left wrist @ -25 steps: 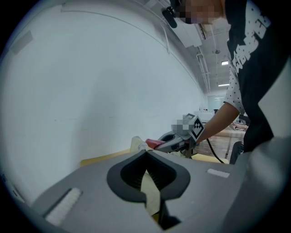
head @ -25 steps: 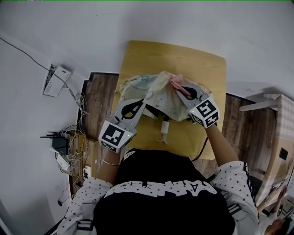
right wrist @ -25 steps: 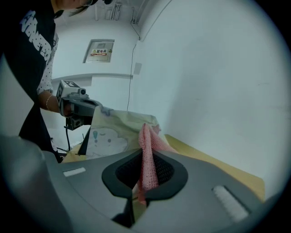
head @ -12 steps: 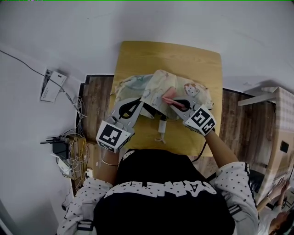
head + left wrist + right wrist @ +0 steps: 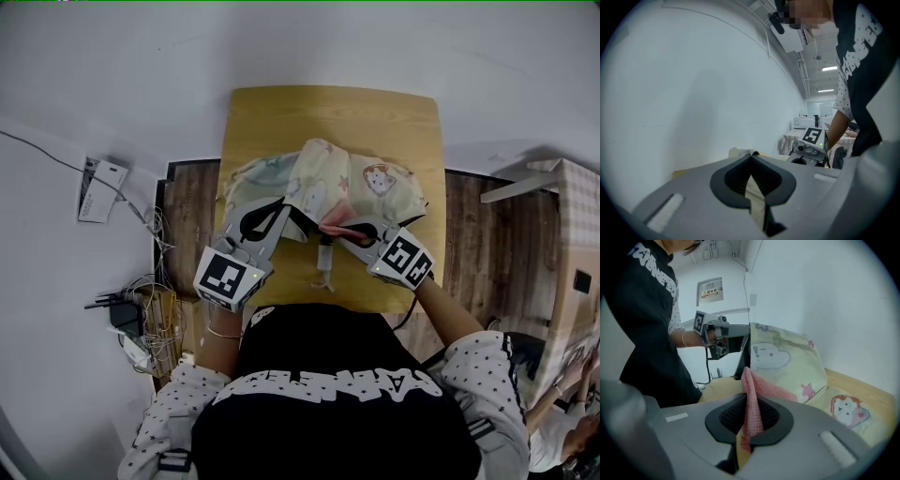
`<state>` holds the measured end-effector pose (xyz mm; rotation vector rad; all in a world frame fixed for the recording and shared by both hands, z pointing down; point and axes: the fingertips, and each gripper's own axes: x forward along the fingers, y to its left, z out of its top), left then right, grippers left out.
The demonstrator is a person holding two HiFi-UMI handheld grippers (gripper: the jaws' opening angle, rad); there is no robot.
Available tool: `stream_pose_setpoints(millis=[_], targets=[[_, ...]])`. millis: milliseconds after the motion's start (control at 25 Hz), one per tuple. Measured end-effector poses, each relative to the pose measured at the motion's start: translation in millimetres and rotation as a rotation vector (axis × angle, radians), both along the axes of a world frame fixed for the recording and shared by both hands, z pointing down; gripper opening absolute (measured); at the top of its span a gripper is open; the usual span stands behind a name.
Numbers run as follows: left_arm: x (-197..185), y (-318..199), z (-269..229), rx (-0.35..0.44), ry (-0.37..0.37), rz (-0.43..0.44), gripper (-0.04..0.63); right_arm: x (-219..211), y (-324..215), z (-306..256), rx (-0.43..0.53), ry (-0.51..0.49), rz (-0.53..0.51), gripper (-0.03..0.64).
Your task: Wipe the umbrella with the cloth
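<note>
Swept toward the person since the earlier frames, the pink cloth (image 5: 751, 399) now lies at the near edge of the umbrella (image 5: 370, 187), having travelled from the far part of the canopy across its cartoon-printed panels. The umbrella itself rests half collapsed on the wooden table (image 5: 328, 112), its pale yellow fabric bunched and lifted on the person's left side, its handle (image 5: 324, 267) pointing back toward the person. The right gripper (image 5: 345, 231) carries the cloth, with its jaws pressed together on a fold of the pink weave (the free end trails forward onto the canopy). The left gripper (image 5: 286, 212) has kept its place at the left edge of the canopy; its jaws are closed on a thin pleat of the pale fabric, holding that side taut and raised. Judged from this arrangement, one wiping stroke across the right-hand panels has reached its end near the rim, so the likely continuation is to lift the cloth back to the far side or shift to an unwiped panel, while the left grip steadies the canopy. Beyond the table lie wooden floor and white wall.
</note>
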<state>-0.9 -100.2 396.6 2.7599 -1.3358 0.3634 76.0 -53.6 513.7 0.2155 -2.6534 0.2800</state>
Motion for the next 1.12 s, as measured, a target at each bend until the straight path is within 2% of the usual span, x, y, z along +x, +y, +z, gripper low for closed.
stream_pose_setpoints(millis=[200,440,640,800,920,1120], targets=[[4.5,-3.3,2.7,-0.010,0.008,0.010,0.002,1.9,19.1,5.5,-0.011,0.028,-0.067,0.031],[6.0,-4.8,3.9,-0.013,0.024,0.007,0.002,8.2,19.2,-7.7,-0.006,0.002,-0.084,0.031],[8.1,-4.7,-0.8,0.003,0.012,0.014,0.002,32.6,-23.1,-45.1,0.062,-0.060,0.018,0.031],[5.8,-2.6,1.2,-0.009,0.019,0.001,0.002,57.4,-81.3,-74.9,0.160,-0.110,0.164,0.031],[5.2,-1.7,0.1,-0.008,0.017,-0.001,0.002,66.3,-119.3,-81.7,0.269,-0.050,0.221,0.031],[6.4,-1.9,-3.0,-0.006,0.015,-0.002,0.002,56.5,-134.0,-56.0,0.373,0.124,0.092,0.031]])
